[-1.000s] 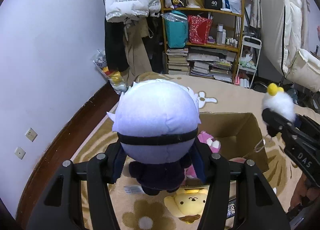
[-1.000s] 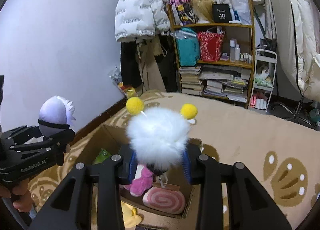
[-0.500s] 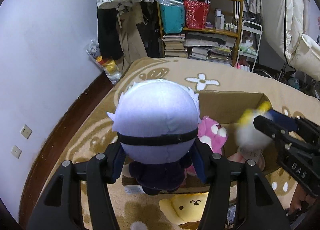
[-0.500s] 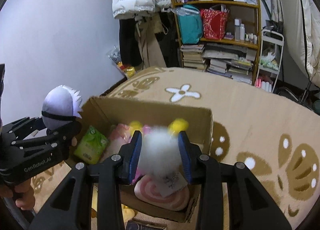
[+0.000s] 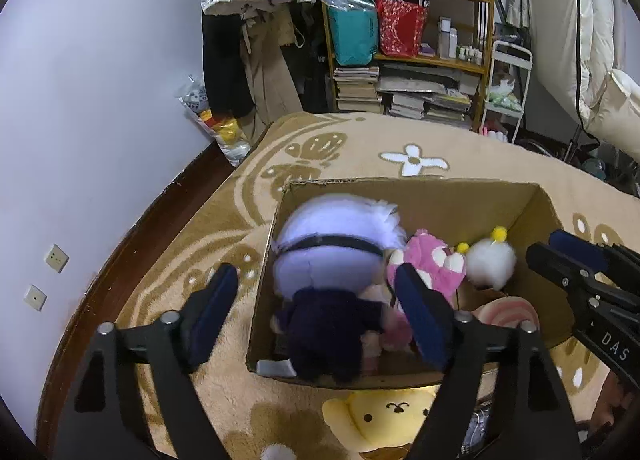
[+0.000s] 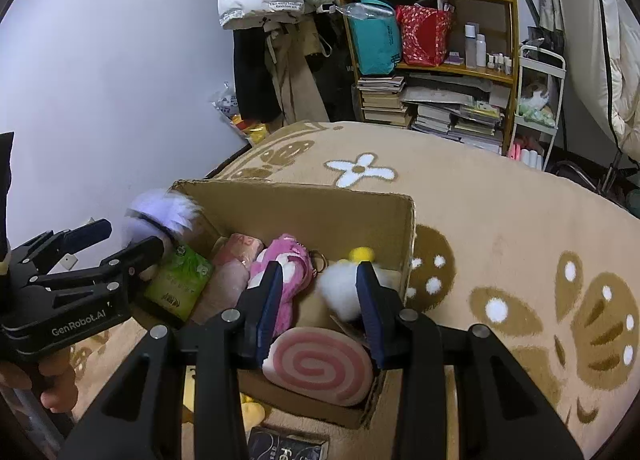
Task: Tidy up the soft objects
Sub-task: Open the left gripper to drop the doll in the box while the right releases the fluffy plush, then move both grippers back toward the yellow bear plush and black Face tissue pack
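Note:
An open cardboard box (image 5: pixel 400 181) (image 6: pixel 300 189) stands on the beige rug. A doll with a lavender head and dark body (image 5: pixel 332 252) (image 6: pixel 160 211) lies in its left end. My left gripper (image 5: pixel 314 272) (image 6: pixel 132 236) hangs over the doll with its jaws opening, and neither pad touches it. A white fluffy ball with yellow pom-poms (image 5: pixel 490 266) (image 6: pixel 340 288) rests in the box just past the tips of my right gripper (image 6: pixel 318 268) (image 5: pixel 544 246). It leans by the right finger, clear of the left pad; those jaws stand narrowly apart.
The box also holds a pink plush (image 5: pixel 432 264), a pink swirl cushion (image 6: pixel 316 364) and a green pack (image 6: pixel 180 280). A yellow plush (image 5: pixel 384 416) lies on the rug before the box. A crowded shelf (image 5: pixel 400 59) and hanging coats stand behind. The wall is on the left.
Both grippers came down over the box. The left jaws spread and the doll dropped inside. The white ball left the right pads and now lies in the box.

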{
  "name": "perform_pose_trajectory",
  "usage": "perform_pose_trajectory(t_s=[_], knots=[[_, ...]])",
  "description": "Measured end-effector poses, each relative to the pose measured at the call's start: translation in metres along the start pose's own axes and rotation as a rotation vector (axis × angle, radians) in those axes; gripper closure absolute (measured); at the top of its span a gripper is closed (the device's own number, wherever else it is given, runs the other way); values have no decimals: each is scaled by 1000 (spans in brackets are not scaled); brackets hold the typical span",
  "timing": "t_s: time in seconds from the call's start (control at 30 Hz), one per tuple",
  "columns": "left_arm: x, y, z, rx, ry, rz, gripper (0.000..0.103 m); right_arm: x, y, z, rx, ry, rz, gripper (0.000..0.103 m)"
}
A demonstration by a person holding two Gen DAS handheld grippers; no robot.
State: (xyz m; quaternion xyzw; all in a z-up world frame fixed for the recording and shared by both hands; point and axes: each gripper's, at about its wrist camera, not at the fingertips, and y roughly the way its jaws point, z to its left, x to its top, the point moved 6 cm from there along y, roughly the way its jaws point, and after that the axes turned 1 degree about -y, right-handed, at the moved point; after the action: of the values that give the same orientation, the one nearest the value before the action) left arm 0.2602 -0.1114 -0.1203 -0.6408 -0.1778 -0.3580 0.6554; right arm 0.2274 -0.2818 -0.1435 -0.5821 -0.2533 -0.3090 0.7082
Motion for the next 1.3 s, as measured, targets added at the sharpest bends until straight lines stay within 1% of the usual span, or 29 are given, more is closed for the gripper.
perform_pose_trajectory(t_s=[0.03, 0.07, 0.1, 0.17, 0.23, 0.27, 0.3, 0.37, 0.43, 0.5, 0.63, 0.7, 0.83, 0.93, 1.1, 1.23, 1.3], knots=[[0, -1, 0, -2, -2, -4, 20, 0, -2, 0, 1, 1, 1, 61], [0, -3, 0, -9, -5, -6, 20, -1, -3, 1, 1, 0, 2, 53], [0, -3, 0, -14, -7, -7, 17, -1, -6, 1, -2, -1, -2, 46], [1, -6, 0, -20, -4, -11, 10, -1, -9, 1, -5, -7, -11, 45], [1, -10, -1, -7, 7, -16, 9, -2, -14, 4, -4, -14, -8, 44], [0, -13, -1, 3, 10, -19, 9, -3, -16, 4, -5, -13, -8, 41], [-1, -15, 0, 8, 13, -18, 9, -3, -18, 4, -6, -9, -8, 34], [-4, -18, 2, -6, 7, 10, 9, -5, -24, 5, -9, -2, -15, 27], [-7, -22, 5, -18, -12, 23, 9, -6, -30, 6, -14, -3, -20, 24], [-10, -28, 10, -21, -30, 27, 9, -8, -35, 7, -13, -4, -14, 17], [-17, -42, 18, -25, -48, 40, 8, -15, -47, 10, -13, -1, 2, 14], [-22, -49, 22, -36, -54, 58, 6, -20, -52, 12, -17, -3, 13, 7], [-29, -63, 29, -9, -54, 63, 5, -31, -67, 17, -22, -10, 20, 5], [-34, -72, 31, -6, -64, 71, 5, -39, -75, 20, -14, 0, 26, 0], [-46, -87, 35, -20, -82, 78, 4, -52, -86, 27, -9, -4, 33, 0], [-54, -93, 38, 3, -75, 98, 3, -61, -87, 32, -10, -9, 43, 0], [-60, -94, 38, -2, -77, 118, 3, -64, -86, 35, -16, -14, 50, 0]])
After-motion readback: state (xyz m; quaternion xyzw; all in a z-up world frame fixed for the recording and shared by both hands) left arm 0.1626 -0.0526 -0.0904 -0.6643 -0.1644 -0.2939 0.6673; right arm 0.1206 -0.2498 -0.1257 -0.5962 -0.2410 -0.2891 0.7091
